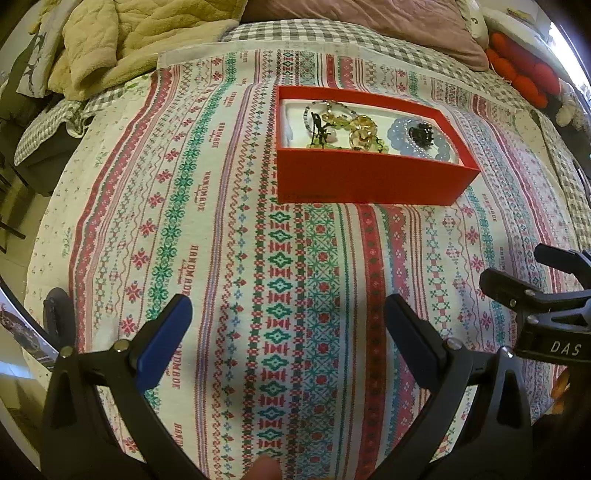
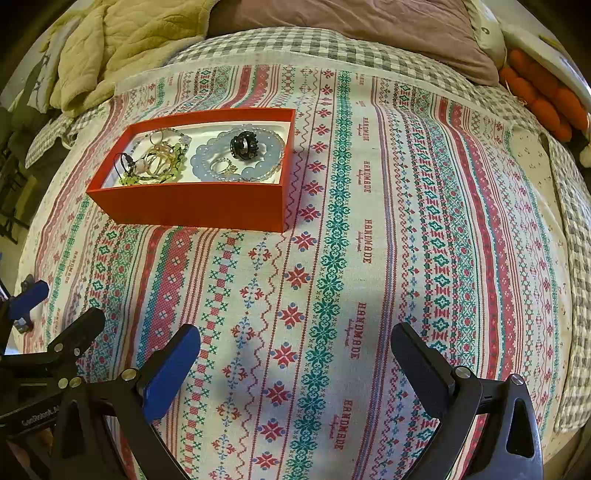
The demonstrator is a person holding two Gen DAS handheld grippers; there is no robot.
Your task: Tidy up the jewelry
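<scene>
**Red box of jewelry ahead of two spread, empty tongs**

Well ahead of the left gripper [image 1: 288, 325] and slightly right of it – a red box [image 1: 369, 181], jewelry heaped inside. Ahead and to the left of the right gripper [image 2: 295, 354]. Both spread wide, gripping nothing, poised over the patterned cloth [image 2: 332, 277].

Only in the right wrist view: the pale blue bead bracelet [image 2: 236, 155] fully visible, ringing a dark bead piece [image 2: 243, 146].

Beyond the cloth – gingham bedding [image 2: 295, 44], yellow quilt [image 1: 122, 37], mauve pillow [image 2: 351, 22].
</scene>
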